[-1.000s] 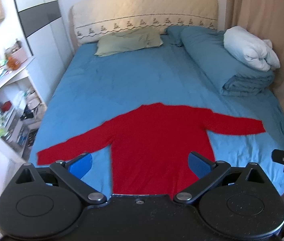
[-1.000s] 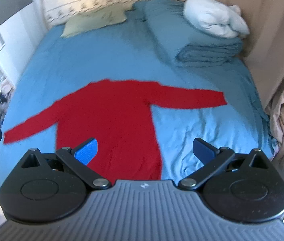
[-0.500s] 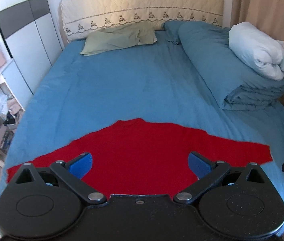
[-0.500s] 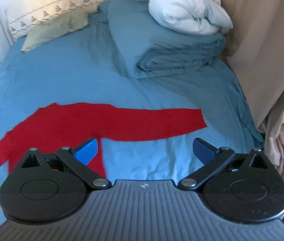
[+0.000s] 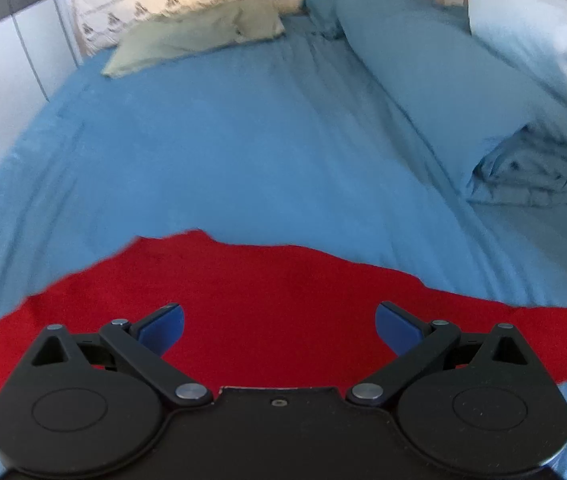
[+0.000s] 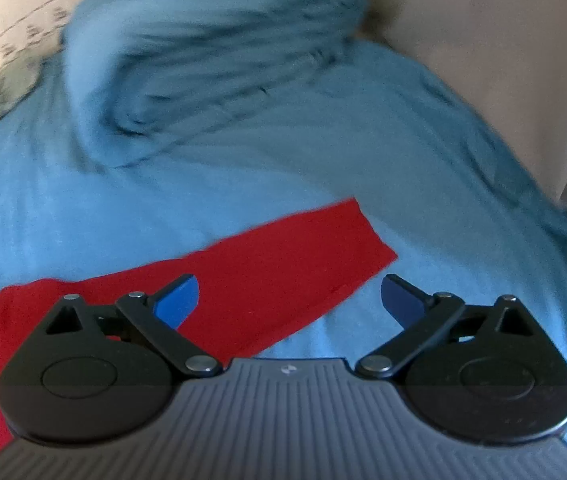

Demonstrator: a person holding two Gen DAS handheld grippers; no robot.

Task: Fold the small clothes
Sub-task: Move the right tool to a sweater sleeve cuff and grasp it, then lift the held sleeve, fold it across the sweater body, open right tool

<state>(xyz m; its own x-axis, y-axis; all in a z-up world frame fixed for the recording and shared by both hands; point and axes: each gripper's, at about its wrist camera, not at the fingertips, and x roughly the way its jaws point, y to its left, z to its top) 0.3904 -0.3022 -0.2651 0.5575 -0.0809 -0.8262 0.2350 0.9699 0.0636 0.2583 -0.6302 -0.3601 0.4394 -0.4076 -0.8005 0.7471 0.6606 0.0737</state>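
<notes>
Both grippers, left gripper and right gripper, gape wide, holding nothing. My red top lies flat on the bed; its sleeve runs crosswise, cuff nearest my right.

Blue bed sheet, green pillow, folded blue duvet, white quilt, beige curtain

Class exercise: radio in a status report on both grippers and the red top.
Left gripper open, over red top. Right gripper open, over its sleeve. Top flat on blue sheet, unfolded. Nothing in the way.
</notes>
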